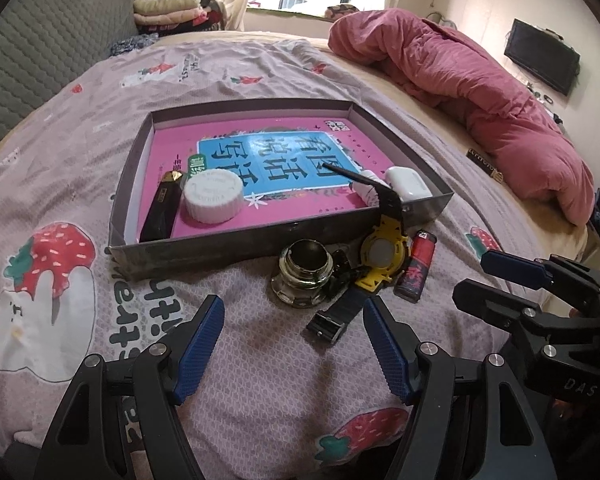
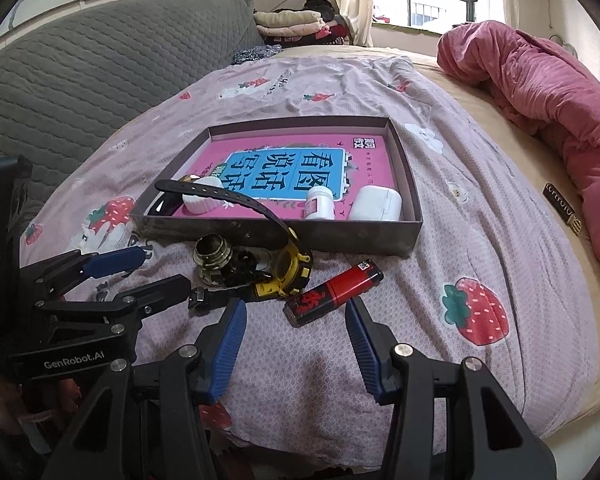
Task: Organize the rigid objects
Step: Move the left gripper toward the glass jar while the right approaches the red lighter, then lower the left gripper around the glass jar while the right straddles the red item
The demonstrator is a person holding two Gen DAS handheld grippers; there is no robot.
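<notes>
Both grippers hovering over the bedsheet (image 2: 440,200), jaws spread and empty: left gripper (image 1: 294,344) just short of the glass jar (image 1: 302,270) and the yellow watch (image 1: 382,258); right gripper (image 2: 296,344) just short of the red lighter (image 2: 334,292). Jar, watch and lighter lying on the sheet just outside the near wall of the tray (image 2: 340,236), watch strap leaning over that wall; inside the tray, on a pink book (image 1: 284,160): white cap (image 1: 214,196), black lighter-like case (image 1: 164,208), small white bottle (image 2: 319,202), white earbud case (image 2: 374,204), probably.
</notes>
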